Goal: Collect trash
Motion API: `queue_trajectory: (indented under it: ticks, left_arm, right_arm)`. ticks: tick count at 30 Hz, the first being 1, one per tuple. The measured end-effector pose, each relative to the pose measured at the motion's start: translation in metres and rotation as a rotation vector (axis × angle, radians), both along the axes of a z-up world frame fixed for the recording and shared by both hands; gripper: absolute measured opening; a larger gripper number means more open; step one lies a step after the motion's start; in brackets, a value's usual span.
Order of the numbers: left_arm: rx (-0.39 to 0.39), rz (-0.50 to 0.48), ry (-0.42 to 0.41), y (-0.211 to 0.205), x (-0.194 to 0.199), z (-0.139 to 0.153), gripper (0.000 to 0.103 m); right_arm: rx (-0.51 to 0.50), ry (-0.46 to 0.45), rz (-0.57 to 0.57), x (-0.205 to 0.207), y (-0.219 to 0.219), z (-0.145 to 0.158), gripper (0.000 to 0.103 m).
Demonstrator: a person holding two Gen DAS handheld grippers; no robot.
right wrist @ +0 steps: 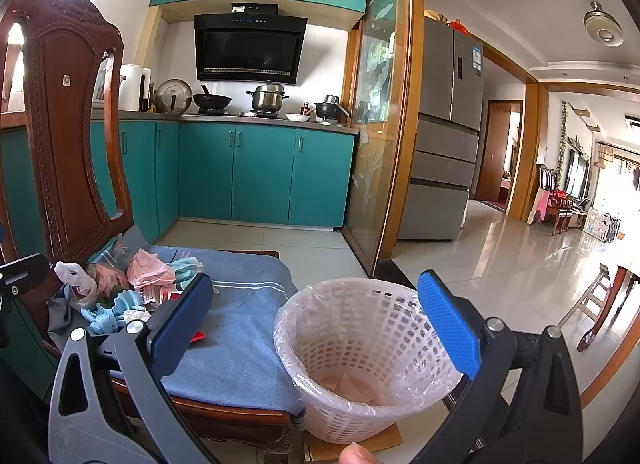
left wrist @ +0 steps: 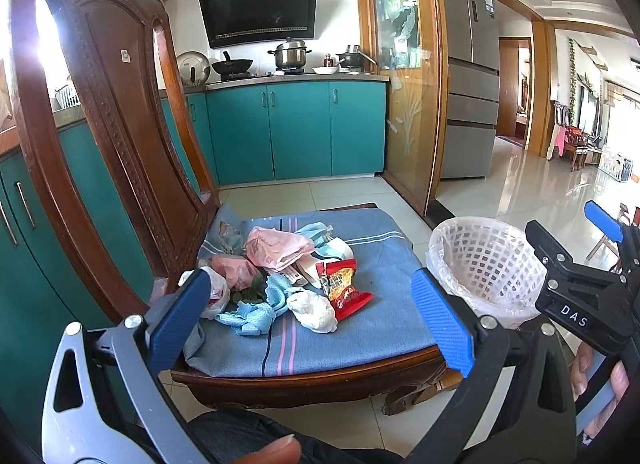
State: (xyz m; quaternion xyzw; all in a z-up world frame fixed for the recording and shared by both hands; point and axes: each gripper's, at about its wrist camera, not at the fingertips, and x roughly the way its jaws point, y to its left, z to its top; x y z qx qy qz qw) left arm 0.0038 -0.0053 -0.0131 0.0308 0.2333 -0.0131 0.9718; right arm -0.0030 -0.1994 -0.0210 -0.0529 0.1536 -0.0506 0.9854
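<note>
A heap of trash [left wrist: 280,280] lies on the blue striped cushion [left wrist: 360,328] of a carved wooden chair [left wrist: 100,124], toward the left of the seat and close to the chair back. In it are a pink plastic bag [left wrist: 276,246], a red snack wrapper [left wrist: 342,284] on the heap's right edge, a crumpled white tissue [left wrist: 314,310] at the near side, light blue crumpled cloth-like pieces [left wrist: 252,314], and a white bag [left wrist: 214,292] at the far left against the chair back. The left gripper [left wrist: 312,312] hangs just in front of the seat with its 2 blue-padded jaws spread wide, empty, the heap showing between them; its left finger [left wrist: 180,312] overlaps the white bag in the view, though contact cannot be judged. To the right of the chair, on the tiled floor [left wrist: 500,192], stands a white lattice waste basket [right wrist: 360,352] lined with a clear plastic bag, almost touching the seat's right edge and resting on a flat piece of cardboard [right wrist: 360,446]. The right gripper [right wrist: 320,324] hovers above the basket's near side, jaws wide apart and holding nothing. Its left finger [right wrist: 182,324] blocks part of the heap in the right wrist view. Beyond the chair are teal kitchen cabinets [left wrist: 296,128], a stove with pots [left wrist: 290,52], a black range hood [left wrist: 256,10] and a grey refrigerator [left wrist: 470,72] at far right.
</note>
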Motion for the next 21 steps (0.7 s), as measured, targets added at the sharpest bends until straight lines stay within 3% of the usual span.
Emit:
queue_trajectory:
  ticks: [21]
  left_arm:
    - [0.004,0.004,0.019,-0.0008,0.0025,0.0004,0.100]
  right_arm:
    - [0.001,-0.001,-0.001,-0.0006,-0.0007,0.0005,0.100]
